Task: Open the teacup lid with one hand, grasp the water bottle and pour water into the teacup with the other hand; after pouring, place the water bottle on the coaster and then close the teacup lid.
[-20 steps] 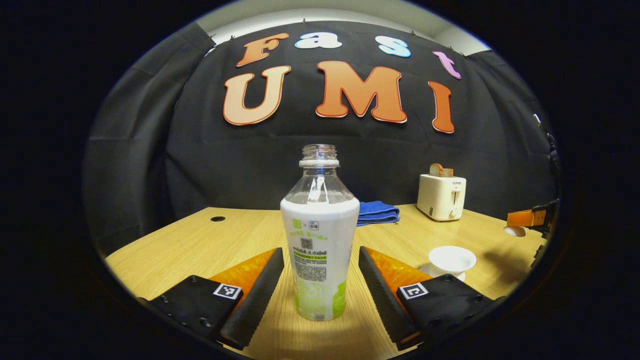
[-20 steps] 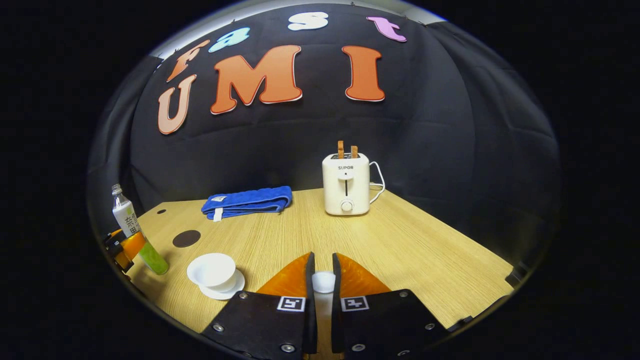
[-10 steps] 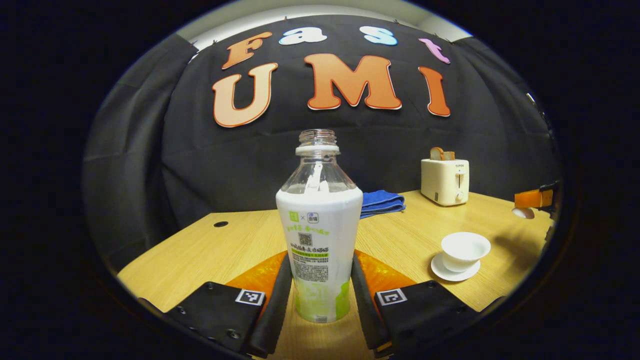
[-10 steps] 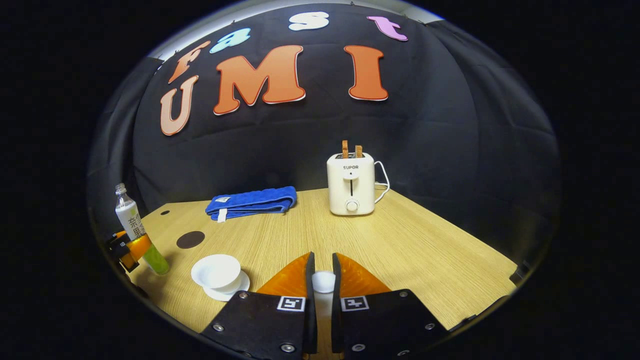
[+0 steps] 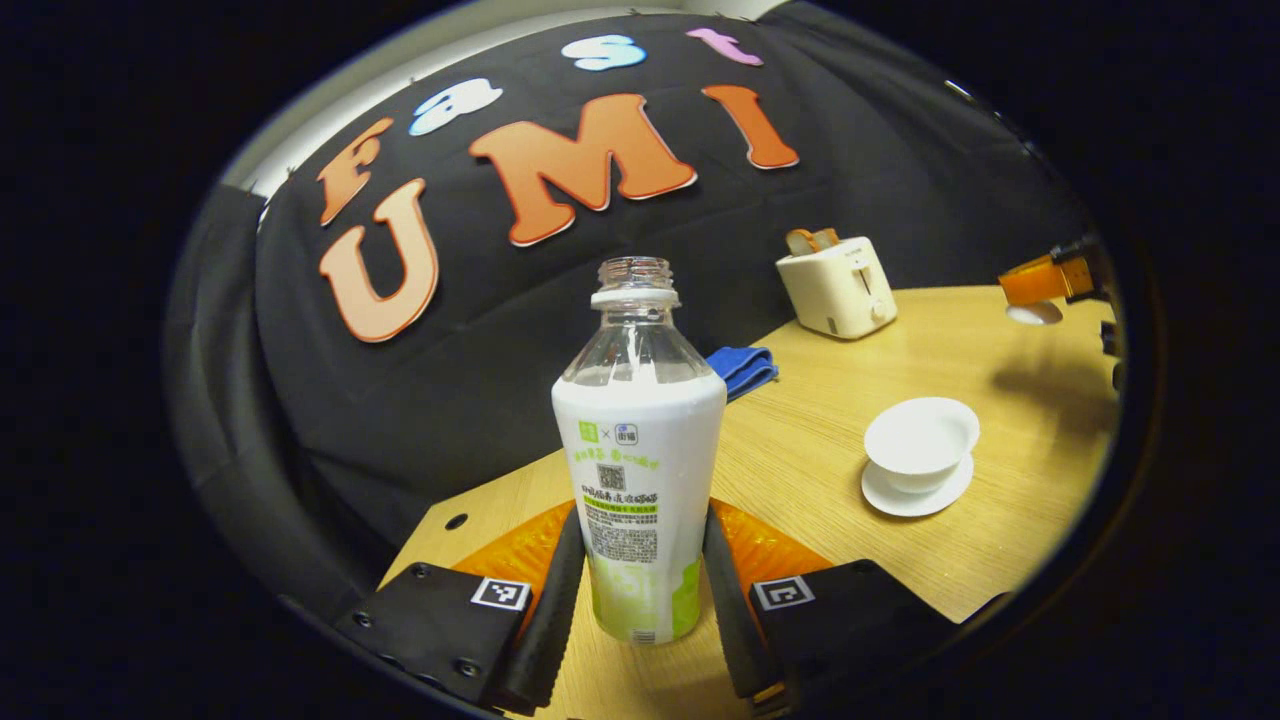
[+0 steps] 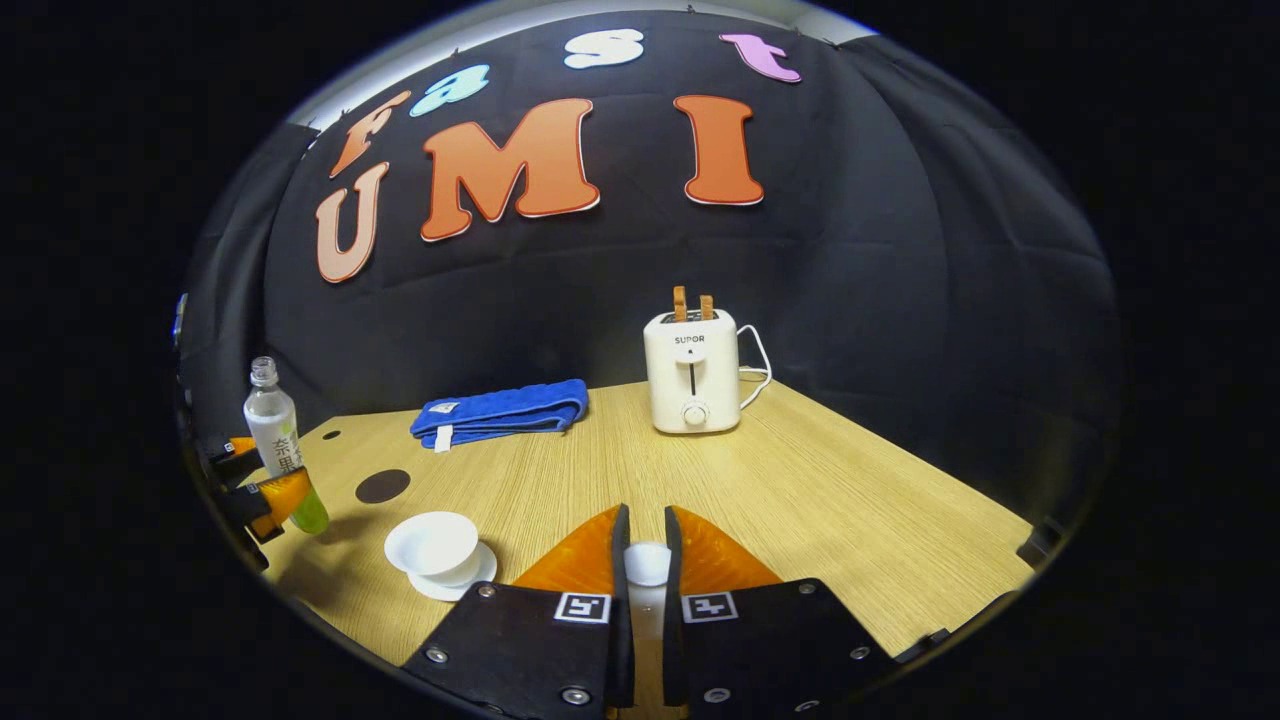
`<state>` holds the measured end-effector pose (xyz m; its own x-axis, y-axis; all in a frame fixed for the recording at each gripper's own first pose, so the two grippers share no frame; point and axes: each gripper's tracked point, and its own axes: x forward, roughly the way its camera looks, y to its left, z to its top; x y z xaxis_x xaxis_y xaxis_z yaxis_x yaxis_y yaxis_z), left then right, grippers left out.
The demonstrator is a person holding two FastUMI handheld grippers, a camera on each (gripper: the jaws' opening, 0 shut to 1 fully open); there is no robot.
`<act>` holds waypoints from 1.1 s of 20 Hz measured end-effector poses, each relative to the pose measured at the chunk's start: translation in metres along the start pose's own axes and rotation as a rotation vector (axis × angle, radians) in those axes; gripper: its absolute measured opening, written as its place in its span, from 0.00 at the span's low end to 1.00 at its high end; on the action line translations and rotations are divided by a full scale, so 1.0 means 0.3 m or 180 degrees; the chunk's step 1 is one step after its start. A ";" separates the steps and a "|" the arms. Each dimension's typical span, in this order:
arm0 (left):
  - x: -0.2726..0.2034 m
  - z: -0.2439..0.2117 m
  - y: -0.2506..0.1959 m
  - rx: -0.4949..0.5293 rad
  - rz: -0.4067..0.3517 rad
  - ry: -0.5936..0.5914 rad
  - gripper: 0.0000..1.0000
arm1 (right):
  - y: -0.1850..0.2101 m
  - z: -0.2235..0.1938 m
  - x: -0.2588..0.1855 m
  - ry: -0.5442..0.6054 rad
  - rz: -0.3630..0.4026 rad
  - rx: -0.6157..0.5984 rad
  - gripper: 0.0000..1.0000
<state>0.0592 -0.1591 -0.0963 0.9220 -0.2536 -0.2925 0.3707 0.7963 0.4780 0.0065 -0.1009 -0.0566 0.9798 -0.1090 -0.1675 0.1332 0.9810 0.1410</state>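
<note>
pale wooden desk carrying all | left hand-held gripper pinching uncapped white-labelled plastic water bottle, tilting toward open white porcelain teacup for pouring | right hand-held gripper pinching small white teacup lid, holding it aside | dark round coaster lying behind teacup, waiting for bottle

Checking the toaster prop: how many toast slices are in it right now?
2. Both stand upright in the toaster slots at the back of the table, side by side: left slice, right slice. I see none lying elsewhere.
</note>
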 end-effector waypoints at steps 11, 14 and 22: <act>0.027 0.043 -0.158 0.1438 -0.0425 0.0081 0.65 | -0.061 -0.012 -0.011 -0.0008 -0.0056 0.0133 0.12; 0.034 0.040 -0.167 0.1797 -0.0470 0.0086 0.67 | -0.071 -0.018 -0.014 -0.0002 -0.0064 0.0144 0.12; 0.057 0.016 -0.145 0.2522 -0.0598 0.0212 0.67 | -0.077 -0.014 -0.026 -0.0010 -0.0043 0.0198 0.12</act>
<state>0.0594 -0.2007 -0.1182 0.8372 -0.2912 -0.4629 0.5105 0.1126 0.8525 -0.0048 -0.1220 -0.0625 0.9784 -0.1226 -0.1667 0.1552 0.9676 0.1990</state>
